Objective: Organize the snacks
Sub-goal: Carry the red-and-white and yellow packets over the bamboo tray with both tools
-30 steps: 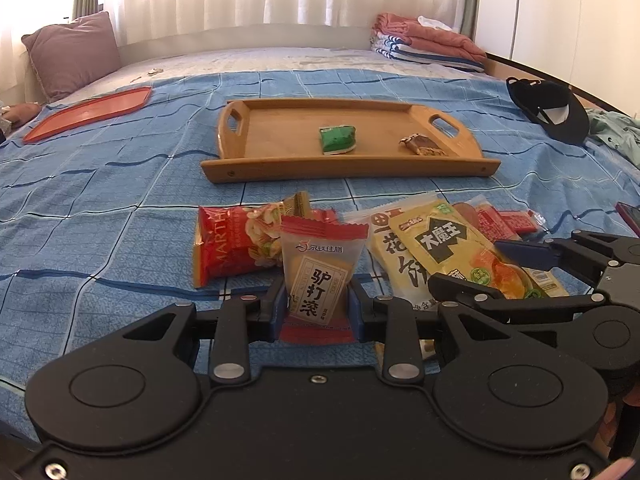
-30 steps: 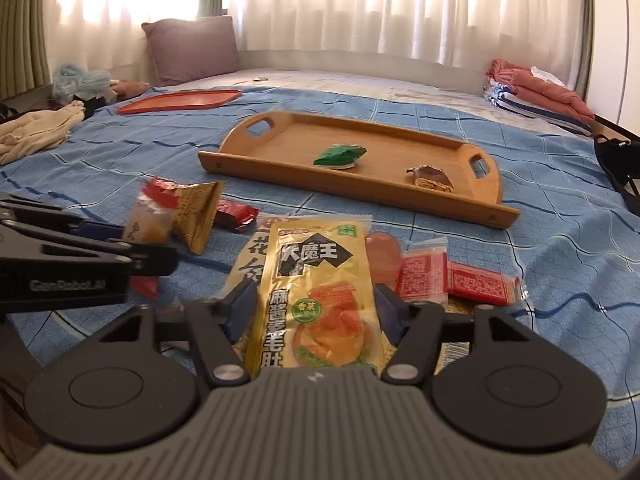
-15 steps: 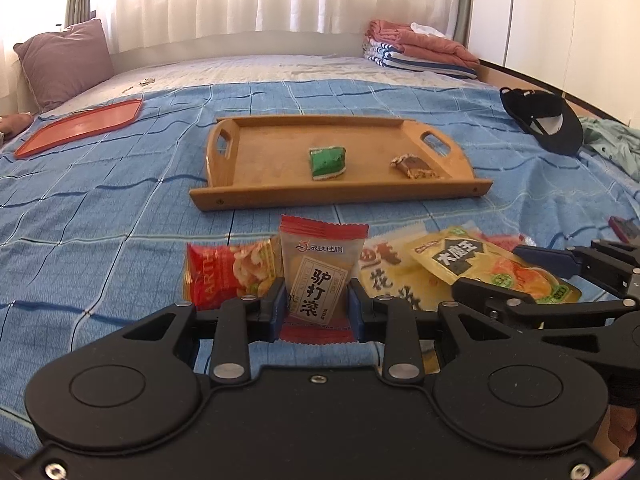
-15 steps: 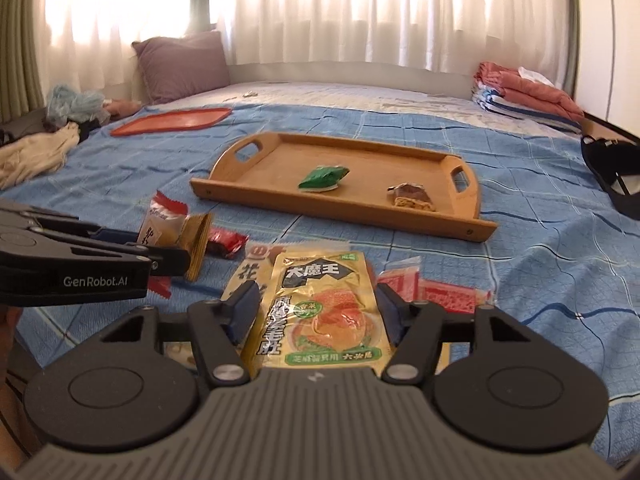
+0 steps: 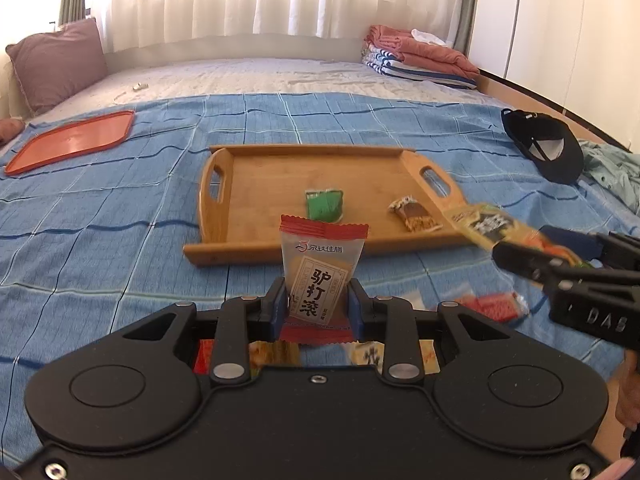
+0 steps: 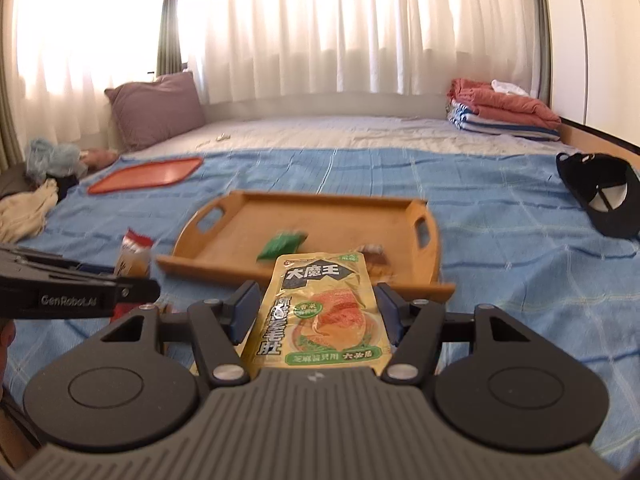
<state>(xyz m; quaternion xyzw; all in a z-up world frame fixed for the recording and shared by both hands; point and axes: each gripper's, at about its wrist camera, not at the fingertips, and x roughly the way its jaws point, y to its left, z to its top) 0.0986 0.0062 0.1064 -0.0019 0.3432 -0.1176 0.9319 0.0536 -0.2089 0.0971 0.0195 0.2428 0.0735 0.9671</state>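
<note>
Since a second ago both grippers have lifted off the snack pile and swung toward the wooden tray (image 5: pixel 256 184), which now sits straight ahead of the fingers instead of far beyond the heap; the loose packets that lay in front of the fingers have dropped beneath and behind them.

The tray lies on the blue bedspread (image 5: pixel 100 240), ahead of both pairs of fingers, and already holds a green packet (image 5: pixel 324 205) and a brown wrapped bar (image 5: pixel 414 215). The step in hand looks like the carry: two snacks in transit, neither yet over the tray floor.

The right gripper (image 6: pixel 316 308) is clamped on the yellow pouch (image 6: pixel 320 312), which stands between its fingers and juts forward toward the tray's near rail. The left gripper (image 5: pixel 316 306) pinches the small clear sachet (image 5: pixel 320 268) by its lower half, so the sachet stands upright above the fingertips.

Next, I judge, each gripper must travel forward over the near rail, lower, and release onto bare wood beside the two items there, without the two tools crossing.

Leftover snacks, among them a red packet (image 5: pixel 492 306), lie under and to the right of the left fingers.

Writing: the pouch reads "大魔王" in bold black. The sachet reads "驴打滚", with a smaller line above that is hard to make out. The left tool's side says "GenRobot.AI"; the right tool shows "DAS".
</note>
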